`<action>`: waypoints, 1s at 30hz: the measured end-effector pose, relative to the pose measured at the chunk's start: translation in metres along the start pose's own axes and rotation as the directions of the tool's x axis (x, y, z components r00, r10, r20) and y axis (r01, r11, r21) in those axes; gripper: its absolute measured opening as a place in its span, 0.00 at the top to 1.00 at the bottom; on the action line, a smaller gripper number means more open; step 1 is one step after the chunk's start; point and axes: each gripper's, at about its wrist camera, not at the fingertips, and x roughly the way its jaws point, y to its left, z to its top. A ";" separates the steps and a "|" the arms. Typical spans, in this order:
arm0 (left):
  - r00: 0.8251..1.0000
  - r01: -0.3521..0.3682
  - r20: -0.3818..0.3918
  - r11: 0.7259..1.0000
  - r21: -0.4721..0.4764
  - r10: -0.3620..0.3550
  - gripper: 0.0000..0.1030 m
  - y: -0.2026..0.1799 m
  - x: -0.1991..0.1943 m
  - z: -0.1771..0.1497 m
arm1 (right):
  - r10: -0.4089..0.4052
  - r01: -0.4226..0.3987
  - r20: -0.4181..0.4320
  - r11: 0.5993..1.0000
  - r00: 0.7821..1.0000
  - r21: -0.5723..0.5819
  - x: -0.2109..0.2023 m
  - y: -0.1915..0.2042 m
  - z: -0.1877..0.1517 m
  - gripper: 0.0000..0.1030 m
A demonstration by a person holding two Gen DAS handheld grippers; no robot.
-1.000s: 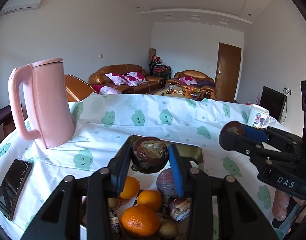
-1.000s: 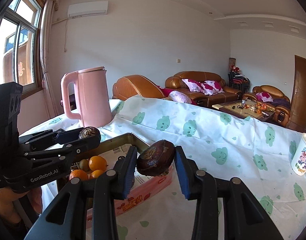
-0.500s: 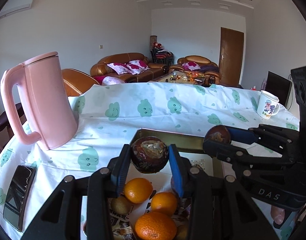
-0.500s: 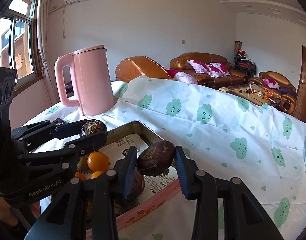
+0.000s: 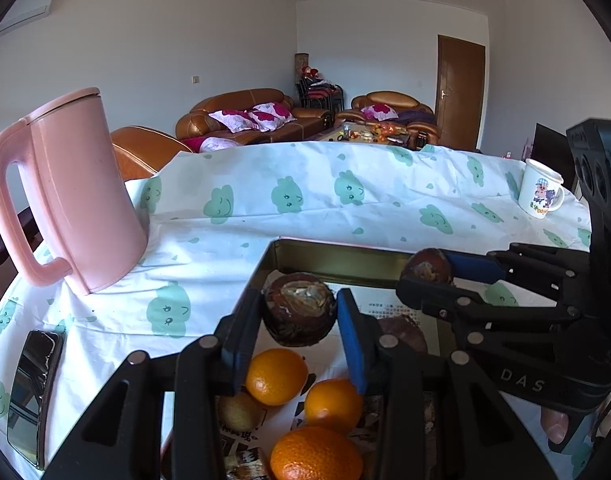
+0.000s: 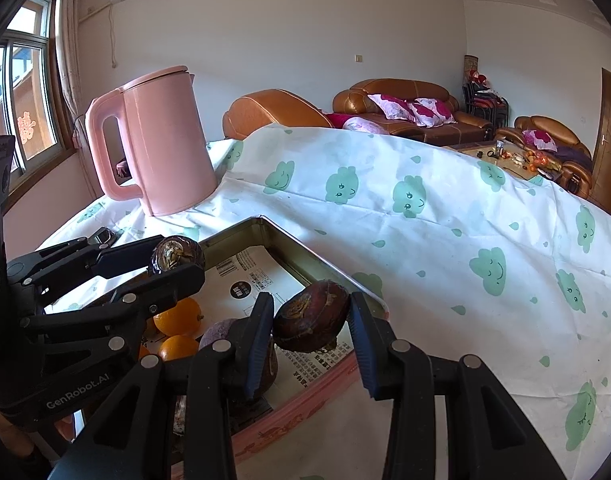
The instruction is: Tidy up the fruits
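Note:
My left gripper (image 5: 299,312) is shut on a dark brown wrinkled fruit (image 5: 298,309) and holds it above the metal tin box (image 5: 337,261). My right gripper (image 6: 311,320) is shut on a second dark brown fruit (image 6: 311,322) above the same box's right rim (image 6: 325,268). Each gripper shows in the other's view: the right one (image 5: 425,270) and the left one (image 6: 177,256). In the box lie several oranges (image 5: 276,376), a purple fruit (image 6: 217,330) and a small yellowish fruit (image 5: 238,412) on printed paper.
A pink kettle (image 5: 71,204) stands on the cloud-print tablecloth (image 5: 345,196) left of the box. A black phone (image 5: 33,384) lies at the near left. A white cartoon mug (image 5: 539,194) stands at the far right. Sofas stand behind the table.
Both grippers have come lower and closer over the box with their fruits still held. The right gripper has drawn nearer to the left one.

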 end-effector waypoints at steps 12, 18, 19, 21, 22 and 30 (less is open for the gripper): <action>1.000 -0.018 0.022 1.000 -0.014 0.018 0.51 0.004 -0.009 -0.004 | 0.007 -0.007 0.008 1.000 1.000 0.010 -0.008 0.003 -0.004 0.43; 0.997 -0.012 0.076 1.000 -0.020 0.014 0.35 0.001 -0.028 -0.005 | 0.002 -0.004 0.034 0.999 0.999 0.049 -0.026 -0.004 -0.012 0.35; 0.996 -0.013 0.083 1.000 -0.017 0.014 0.34 -0.001 -0.031 -0.005 | -0.003 0.001 0.038 0.999 0.999 0.048 -0.030 -0.004 -0.014 0.35; 0.995 -0.009 0.097 1.000 -0.014 0.010 0.32 -0.004 -0.037 -0.005 | -0.006 0.004 0.044 0.999 0.999 0.054 -0.036 -0.005 -0.016 0.34; 0.995 -0.005 0.102 1.000 -0.017 0.006 0.31 -0.004 -0.039 -0.006 | -0.005 0.002 0.048 0.998 0.999 0.058 -0.039 -0.005 -0.017 0.34; 0.987 0.009 0.160 0.999 -0.046 -0.002 0.22 -0.009 -0.063 -0.012 | -0.074 0.069 0.113 0.996 0.991 0.049 -0.071 -0.008 -0.031 0.32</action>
